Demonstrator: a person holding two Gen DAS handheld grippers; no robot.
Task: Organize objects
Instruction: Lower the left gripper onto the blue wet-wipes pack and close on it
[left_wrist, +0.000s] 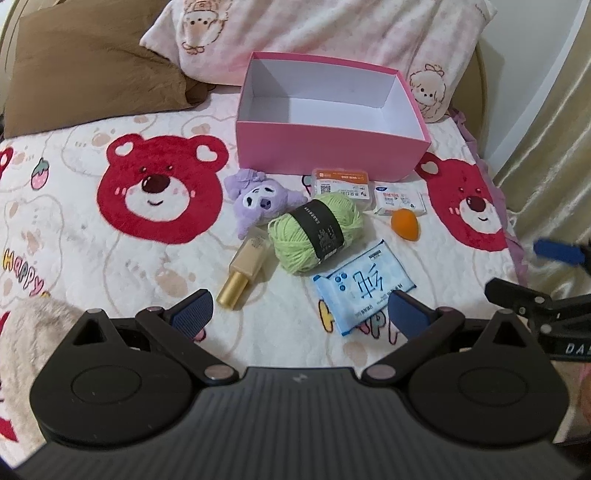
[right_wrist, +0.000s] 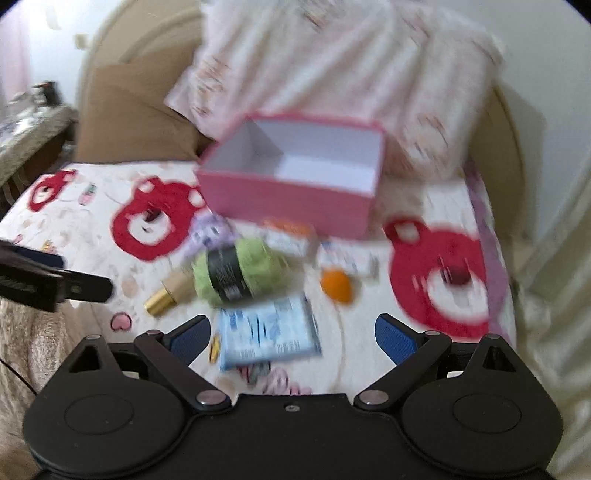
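An empty pink box (left_wrist: 325, 146) (right_wrist: 295, 206) with a white inside sits open on the bed. In front of it lie a purple plush (left_wrist: 258, 201), a ball of green yarn (left_wrist: 314, 230) (right_wrist: 236, 275), a gold-capped bottle (left_wrist: 243, 271) (right_wrist: 168, 293), a blue wipes pack (left_wrist: 364, 290) (right_wrist: 267, 334), an orange sponge (left_wrist: 404, 223) (right_wrist: 336, 286), an orange-labelled case (left_wrist: 341, 182) and a small white packet (left_wrist: 399, 199). My left gripper (left_wrist: 299, 315) is open and holds nothing, just short of the bottle and the wipes. My right gripper (right_wrist: 290, 338) is open over the near edge of the wipes pack; its view is blurred.
The bedspread (left_wrist: 92, 258) has red bear faces. A brown pillow (left_wrist: 92, 85) and a pink blanket (left_wrist: 332, 33) lie behind the box. A fluffy beige fabric (left_wrist: 33, 332) is at the near left. The bed's edge and a curtain (left_wrist: 546, 147) are on the right.
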